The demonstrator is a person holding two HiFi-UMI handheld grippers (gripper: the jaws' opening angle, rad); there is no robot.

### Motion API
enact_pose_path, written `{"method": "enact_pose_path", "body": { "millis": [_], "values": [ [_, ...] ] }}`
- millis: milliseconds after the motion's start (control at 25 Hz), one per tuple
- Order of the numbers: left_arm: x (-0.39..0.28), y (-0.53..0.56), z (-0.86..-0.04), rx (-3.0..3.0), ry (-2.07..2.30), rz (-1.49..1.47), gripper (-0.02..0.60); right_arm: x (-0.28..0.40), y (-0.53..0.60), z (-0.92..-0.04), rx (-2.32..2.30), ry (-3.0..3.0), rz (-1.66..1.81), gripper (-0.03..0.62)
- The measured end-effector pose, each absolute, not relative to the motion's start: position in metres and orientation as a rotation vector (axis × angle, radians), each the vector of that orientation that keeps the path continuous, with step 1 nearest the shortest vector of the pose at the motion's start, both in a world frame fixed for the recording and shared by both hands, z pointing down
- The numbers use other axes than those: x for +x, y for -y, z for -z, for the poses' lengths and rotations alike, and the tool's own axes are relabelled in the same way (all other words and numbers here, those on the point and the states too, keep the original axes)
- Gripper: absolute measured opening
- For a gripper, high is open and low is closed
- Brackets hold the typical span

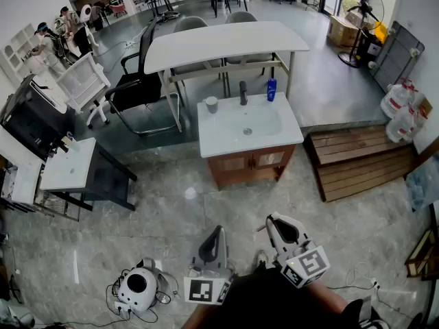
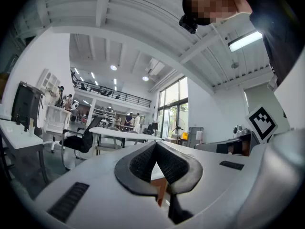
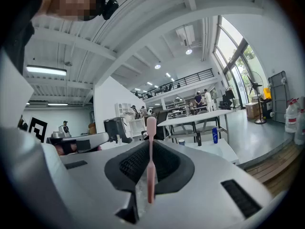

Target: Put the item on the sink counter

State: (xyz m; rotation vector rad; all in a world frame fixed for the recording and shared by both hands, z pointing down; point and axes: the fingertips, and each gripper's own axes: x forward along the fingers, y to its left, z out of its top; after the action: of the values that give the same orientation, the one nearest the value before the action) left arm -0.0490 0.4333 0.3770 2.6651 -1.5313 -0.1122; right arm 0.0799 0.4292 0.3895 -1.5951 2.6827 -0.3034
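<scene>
Sink counter (image 1: 289,133) holds one cup (image 1: 211,104), one bottle (image 1: 271,89); right gripper (image 1: 277,223) grips one likely toothbrush (image 3: 151,142).

My right gripper (image 3: 150,147) pinches a thin pink item (image 3: 150,168). Its lower end is buried between the pads, so I can't tell what it is. My sleeves (image 1: 274,303) run off the head view's bottom edge. The cup (image 1: 211,104) is too small to see into.

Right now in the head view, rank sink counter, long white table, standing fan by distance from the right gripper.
1. Sink counter, straight ahead of the right gripper, which grips a pink toothbrush.
2. Long white table, behind the sink.
3. Standing fan, far back right.
</scene>
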Motion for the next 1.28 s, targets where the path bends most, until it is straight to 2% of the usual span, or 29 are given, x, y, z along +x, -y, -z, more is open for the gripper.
{"method": "enact_pose_path", "body": {
  "millis": [720, 1280],
  "values": [
    [-0.035, -0.432, -0.387, 2.653, 1.533, 0.086, 0.017, 0.094, -0.428, -0.391, -1.561, -2.659, 0.350, 0.023],
    [0.008, -0.419, -0.391, 2.603, 1.628, 0.071, 0.017, 0.141, -0.411, -0.403, -1.463, -2.698, 0.368, 0.023]
  ]
}}
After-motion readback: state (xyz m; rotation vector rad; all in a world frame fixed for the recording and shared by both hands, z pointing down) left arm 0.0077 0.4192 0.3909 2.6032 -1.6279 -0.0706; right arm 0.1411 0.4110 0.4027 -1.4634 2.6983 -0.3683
